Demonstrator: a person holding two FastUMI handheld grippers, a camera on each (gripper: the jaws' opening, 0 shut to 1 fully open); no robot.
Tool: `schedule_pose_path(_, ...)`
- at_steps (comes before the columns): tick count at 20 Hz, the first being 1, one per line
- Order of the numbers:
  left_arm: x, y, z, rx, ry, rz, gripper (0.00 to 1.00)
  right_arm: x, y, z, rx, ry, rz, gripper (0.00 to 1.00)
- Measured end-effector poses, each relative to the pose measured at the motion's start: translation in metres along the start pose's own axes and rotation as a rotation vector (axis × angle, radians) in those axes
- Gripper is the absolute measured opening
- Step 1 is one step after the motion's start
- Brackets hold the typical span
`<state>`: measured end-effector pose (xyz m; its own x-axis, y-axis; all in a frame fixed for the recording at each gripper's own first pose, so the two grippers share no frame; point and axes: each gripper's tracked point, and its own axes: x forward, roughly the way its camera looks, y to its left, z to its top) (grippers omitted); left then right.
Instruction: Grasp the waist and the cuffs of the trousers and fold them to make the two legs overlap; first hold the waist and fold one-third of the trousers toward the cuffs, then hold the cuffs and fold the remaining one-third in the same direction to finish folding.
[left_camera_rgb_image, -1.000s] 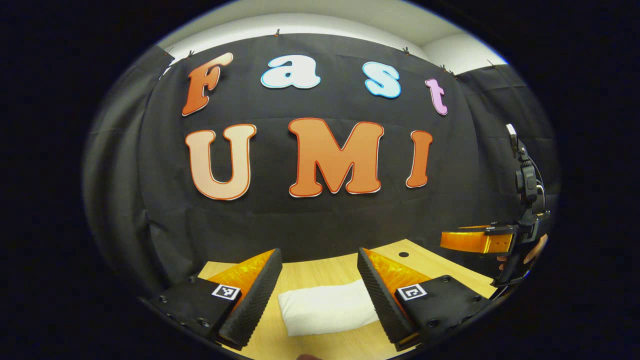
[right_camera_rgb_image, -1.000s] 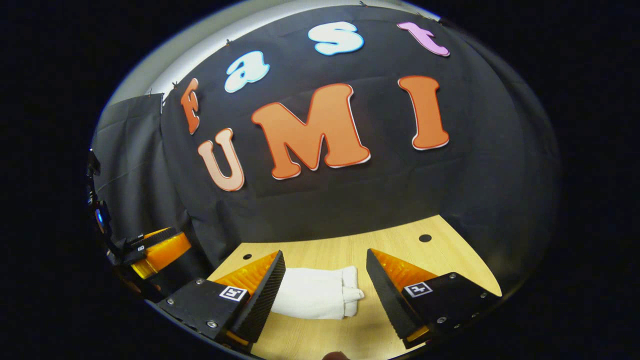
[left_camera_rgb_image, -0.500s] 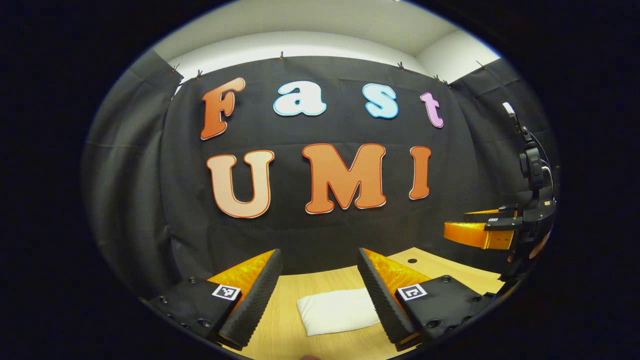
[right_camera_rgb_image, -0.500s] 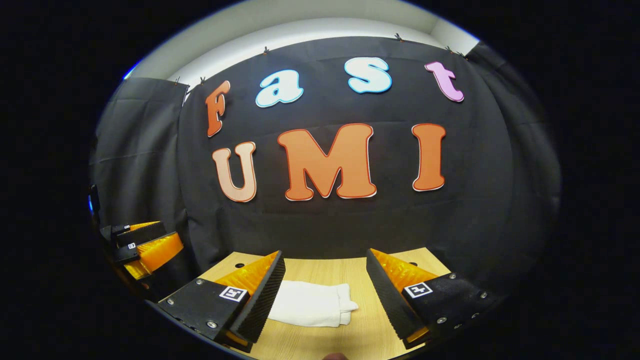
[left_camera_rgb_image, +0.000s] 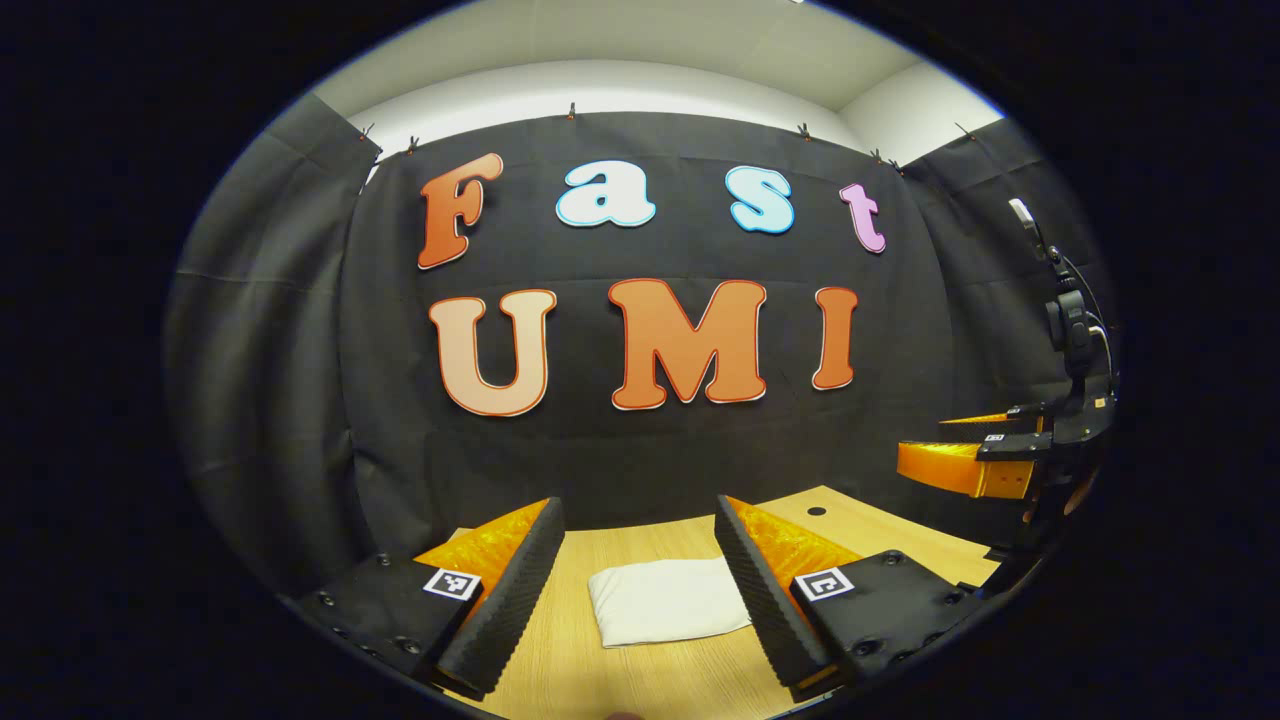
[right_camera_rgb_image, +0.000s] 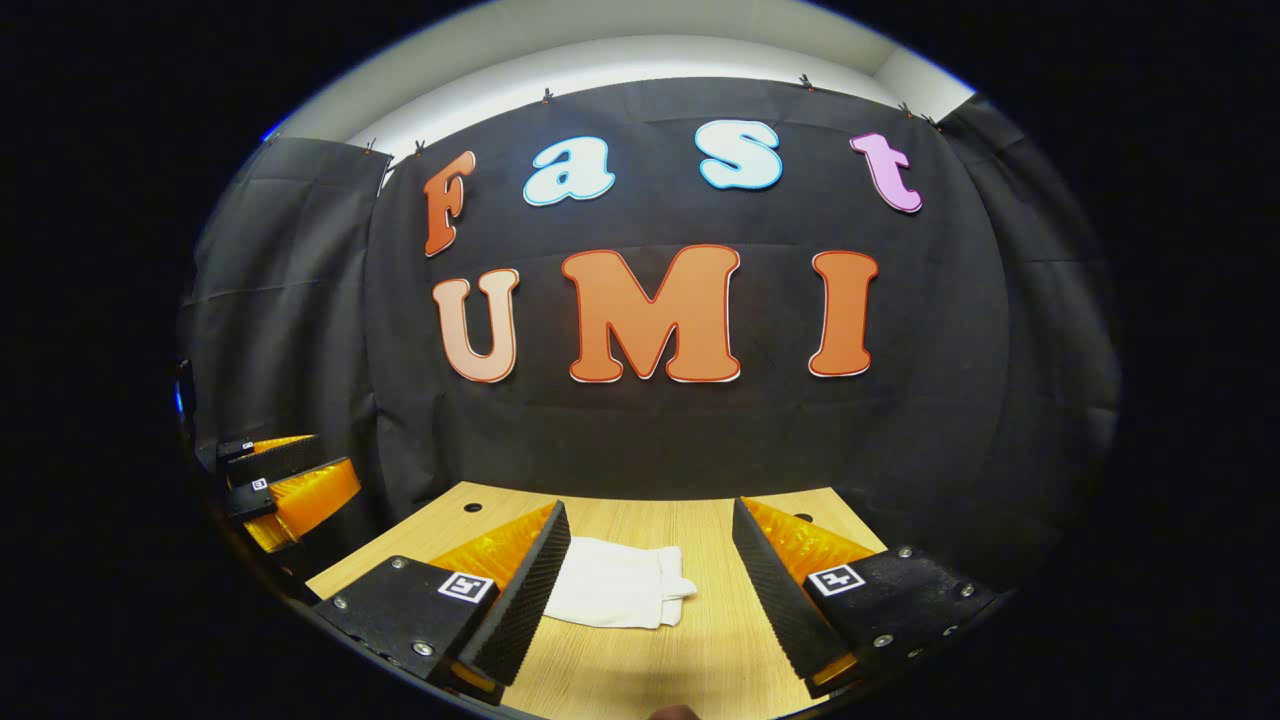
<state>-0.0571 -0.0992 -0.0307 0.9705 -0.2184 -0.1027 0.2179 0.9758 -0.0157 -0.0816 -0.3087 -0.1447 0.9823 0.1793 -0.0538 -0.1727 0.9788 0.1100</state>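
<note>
The trousers (left_camera_rgb_image: 668, 600) are lying folded into a small white bundle on the wooden counter (left_camera_rgb_image: 880, 530), flat and at rest. In the left gripper view the left hand-held gripper (left_camera_rgb_image: 640, 590) is hovering above the counter with its two fingers standing wide apart, nothing between them pressing on either pad; the bundle is sitting ahead of it, in the gap between the fingers and closer to the one on the view's right, whose edge is hiding the bundle's near corner. Farther off at the right edge of that view, the right hand-held gripper (left_camera_rgb_image: 975, 455) is hanging in the air, well above the counter and apart from the cloth.

In the right gripper view the right hand-held gripper (right_camera_rgb_image: 650, 600) is likewise spread open and holding nothing. The trousers (right_camera_rgb_image: 615, 598) are lying ahead of it, close against the finger on the view's left — partly hidden behind it — with the layered ends of the fold facing the open gap. At the far left of that view the left hand-held gripper (right_camera_rgb_image: 290, 480) is showing from the side, raised off the counter (right_camera_rgb_image: 720, 640); its fingers are lying one over the other there, so their spread cannot be judged from that side.
</note>
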Motion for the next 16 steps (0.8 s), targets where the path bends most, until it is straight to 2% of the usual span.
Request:
schedule_pose_path(1, -0.005, -0.006, 0.003, 0.001, -0.011, 0.008, 0.96, -0.004, -0.001, -0.001, -0.008, -0.001, 0.018, 0.98)
schedule_pose_path(4, -0.017, -0.018, 0.015, 0.01, -0.062, 0.067, 0.96, -0.016, -0.006, -0.003, -0.044, -0.002, 0.073, 1.0)
schedule_pose_path(5, -0.023, -0.023, 0.017, 0.006, -0.064, 0.088, 0.96, -0.019, -0.009, -0.003, -0.051, -0.004, 0.083, 0.98)
schedule_pose_path(6, -0.029, -0.028, 0.019, 0.0, -0.063, 0.103, 1.0, -0.022, -0.01, -0.002, -0.051, -0.01, 0.104, 1.0)
schedule_pose_path(8, -0.038, -0.037, 0.02, 0.0, -0.061, 0.14, 0.96, -0.027, -0.011, -0.004, -0.053, -0.012, 0.144, 0.98)
schedule_pose_path(14, -0.068, -0.043, 0.022, 0.007, -0.052, 0.225, 0.96, -0.034, -0.01, -0.006, -0.069, -0.016, 0.22, 0.98)
schedule_pose_path(15, -0.069, -0.042, 0.022, 0.011, -0.053, 0.237, 1.0, -0.034, -0.009, -0.006, -0.069, -0.016, 0.229, 0.98)
schedule_pose_path(16, -0.07, -0.042, 0.023, 0.012, -0.054, 0.243, 0.96, -0.036, -0.008, -0.006, -0.072, -0.017, 0.236, 0.98)
